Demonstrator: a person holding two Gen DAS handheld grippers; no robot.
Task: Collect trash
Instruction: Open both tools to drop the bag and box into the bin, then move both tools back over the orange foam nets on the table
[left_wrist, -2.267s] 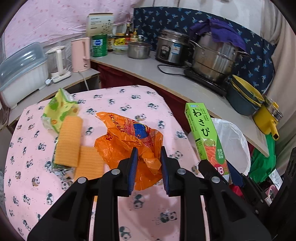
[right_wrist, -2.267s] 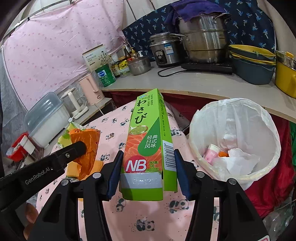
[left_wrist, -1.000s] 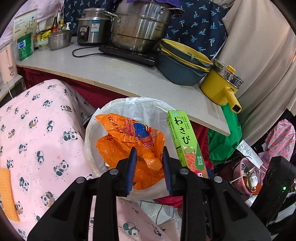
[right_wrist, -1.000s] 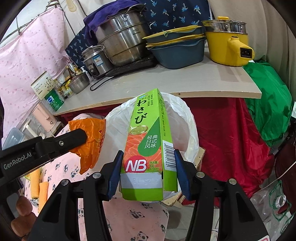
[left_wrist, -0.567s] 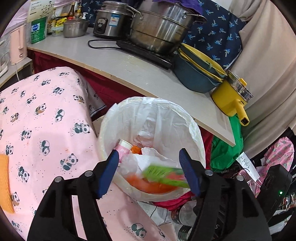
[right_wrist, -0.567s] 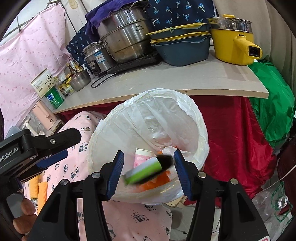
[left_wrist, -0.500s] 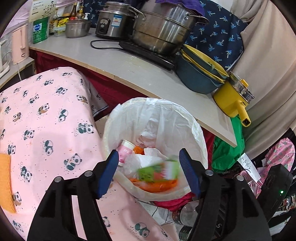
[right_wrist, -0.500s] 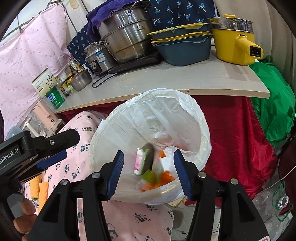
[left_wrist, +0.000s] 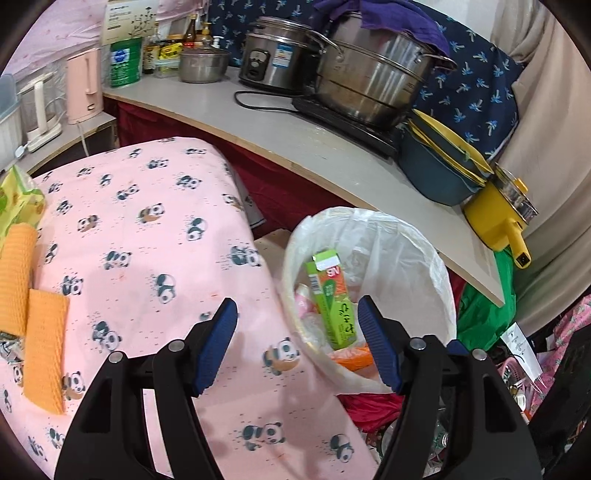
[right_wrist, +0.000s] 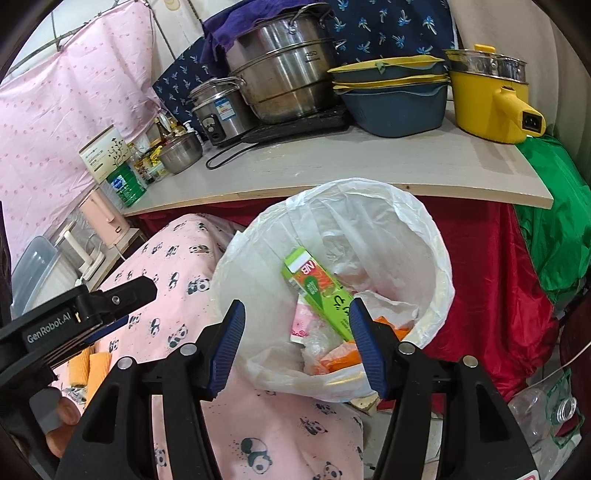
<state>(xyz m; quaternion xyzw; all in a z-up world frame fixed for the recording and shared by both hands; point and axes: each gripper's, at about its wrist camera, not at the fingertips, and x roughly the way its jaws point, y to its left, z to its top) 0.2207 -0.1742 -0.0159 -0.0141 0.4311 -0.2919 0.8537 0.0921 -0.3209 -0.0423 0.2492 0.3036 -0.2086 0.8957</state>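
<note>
A: What has moved since a moment ago?

B: The green wasabi box (right_wrist: 320, 293) has left the right claw (right_wrist: 295, 345) and the orange plastic bag (right_wrist: 341, 356) has left the left claw (left_wrist: 297, 345). Both now lie in the white-lined trash bin (right_wrist: 439, 266).

A: How do they sit in there?

B: The box leans tilted, its "NB" end uppermost, on crumpled white paper and a pink carton (right_wrist: 303, 321). The orange bag lies low at the near side, partly behind the rim, so I can't be sure how much of it shows.

A: And the claws?

B: Left one stands wide, nothing between its blue pads, hanging over the edge of the panda-print worktop (left_wrist: 140, 229) beside the bin. The right one's jaws are opening, also empty, and the bin shows between them.

A: Anything left on the cloth?

B: Two orange sponge cloths (left_wrist: 40, 332) and a green-yellow packet (left_wrist: 16, 203) at the far left, well apart from the bin.
</note>
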